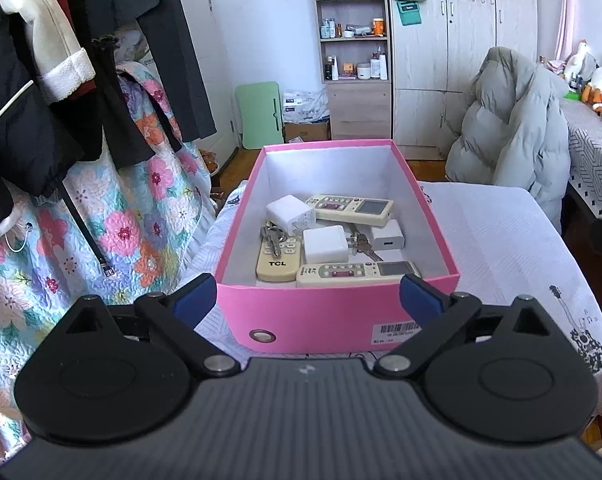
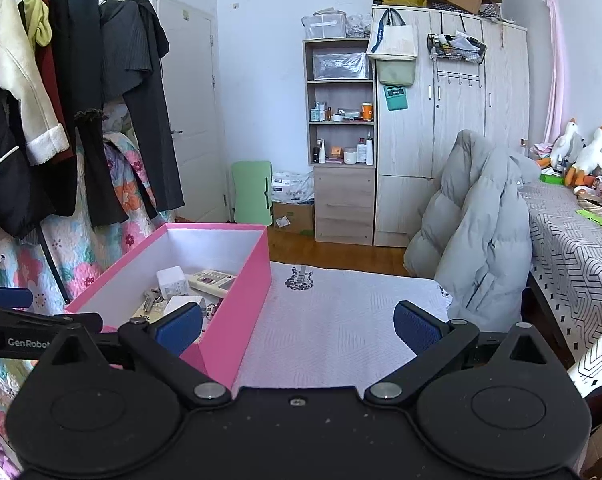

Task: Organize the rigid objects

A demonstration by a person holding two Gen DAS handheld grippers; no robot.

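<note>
Centre frame, the pink box (image 1: 333,316) on the desk (image 1: 501,248) holds a remote marked TCL (image 1: 275,258); its barcode sticker is probably unreadable. Left tongs (image 1: 306,296) and right tongs (image 2: 297,326) both gape empty; bare cloth lies right.

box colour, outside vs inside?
The box is pink outside, white inside; clearest in the left wrist view.
</note>
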